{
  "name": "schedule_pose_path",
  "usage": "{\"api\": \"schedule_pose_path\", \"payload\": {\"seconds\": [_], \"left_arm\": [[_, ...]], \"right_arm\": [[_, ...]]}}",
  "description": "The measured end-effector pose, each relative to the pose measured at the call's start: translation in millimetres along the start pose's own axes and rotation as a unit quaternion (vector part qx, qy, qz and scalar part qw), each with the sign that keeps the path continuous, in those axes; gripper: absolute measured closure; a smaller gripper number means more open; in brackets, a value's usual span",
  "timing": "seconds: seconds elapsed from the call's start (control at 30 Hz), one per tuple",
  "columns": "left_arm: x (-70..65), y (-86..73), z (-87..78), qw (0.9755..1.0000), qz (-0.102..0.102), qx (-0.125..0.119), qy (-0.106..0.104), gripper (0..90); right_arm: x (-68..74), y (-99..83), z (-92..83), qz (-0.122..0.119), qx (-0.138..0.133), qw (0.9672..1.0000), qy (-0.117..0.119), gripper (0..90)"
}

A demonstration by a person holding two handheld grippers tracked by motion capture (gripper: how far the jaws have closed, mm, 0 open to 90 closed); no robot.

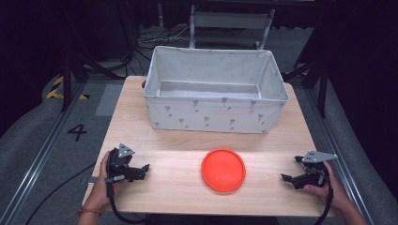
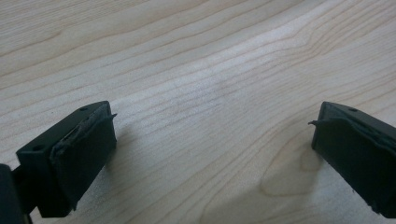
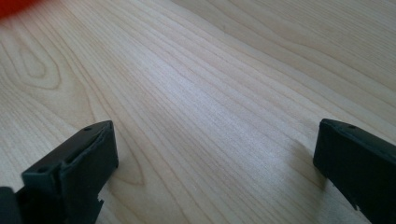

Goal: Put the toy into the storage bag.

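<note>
I have both tools resting low on the surface (image 1: 164, 140), each gaping wide with nothing between its jaws. The orange disc (image 1: 224, 169) lies flat between them, off to the inner side of the left tool (image 1: 141, 171) and likewise of the right tool (image 1: 288, 178), apart from both. The cloth bin (image 1: 216, 115) stands beyond it. As I judge it, the disc sits too flat for a plain pinch, so I should slide one jaw under its rim and close gently.
</note>
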State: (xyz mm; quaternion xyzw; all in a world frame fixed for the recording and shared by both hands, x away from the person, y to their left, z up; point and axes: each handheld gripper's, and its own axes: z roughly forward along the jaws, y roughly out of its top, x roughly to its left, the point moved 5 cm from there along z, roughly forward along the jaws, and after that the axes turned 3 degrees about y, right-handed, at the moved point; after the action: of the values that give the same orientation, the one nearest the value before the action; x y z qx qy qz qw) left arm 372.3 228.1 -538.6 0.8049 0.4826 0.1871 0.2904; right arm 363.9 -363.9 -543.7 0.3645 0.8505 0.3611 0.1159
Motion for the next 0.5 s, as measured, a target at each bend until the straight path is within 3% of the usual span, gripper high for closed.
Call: {"api": "schedule_pose_path", "payload": {"seconds": [0.2, 0.5], "left_arm": [[1.9, -1.0, -0.9, 0.9995, 0.021, 0.002, -0.023, 0.2], [3.2, -2.1, -1.8, 0.9992, 0.028, 0.0, -0.028, 0.5]], "right_arm": [[0.0, -0.1, 0.0, 0.0, 0.0, 1.0, 0.0, 0.0], [-0.4, -0.3, -0.6, 0.003, 0.0, 1.0, -0.006, 0.7]]}}
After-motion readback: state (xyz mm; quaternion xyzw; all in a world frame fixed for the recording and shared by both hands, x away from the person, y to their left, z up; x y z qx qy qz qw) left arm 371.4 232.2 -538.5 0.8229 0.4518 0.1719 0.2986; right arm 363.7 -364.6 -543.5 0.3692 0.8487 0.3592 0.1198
